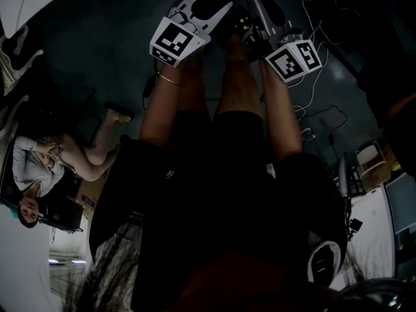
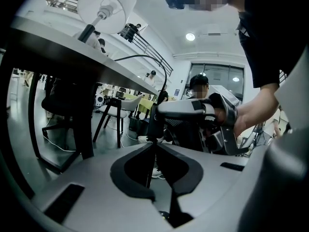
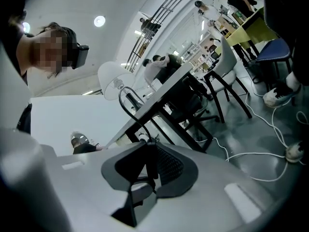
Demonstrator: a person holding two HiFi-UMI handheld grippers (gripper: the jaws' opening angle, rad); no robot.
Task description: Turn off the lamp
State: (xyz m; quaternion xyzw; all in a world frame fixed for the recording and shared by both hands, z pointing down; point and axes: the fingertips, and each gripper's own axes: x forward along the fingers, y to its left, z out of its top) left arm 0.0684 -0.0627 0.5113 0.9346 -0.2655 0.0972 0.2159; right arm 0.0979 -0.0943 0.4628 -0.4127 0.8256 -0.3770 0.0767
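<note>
- Head view: the left gripper and right gripper are meeting at the top centre of the dark frame, above the person's legs.
- Left gripper view: the left gripper's jaws are pinching the black cord at lower centre, just under its switch. The lamp is standing on the worktop at upper left.
- Right gripper view: the right gripper is clamping the switch at lower centre. The cord is arching down to it from the lamp at centre left.

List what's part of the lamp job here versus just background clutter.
Job: lamp, cord, left gripper and right gripper, both shut on that cord.
Lying about: white chair, floor cables, seated person.
</note>
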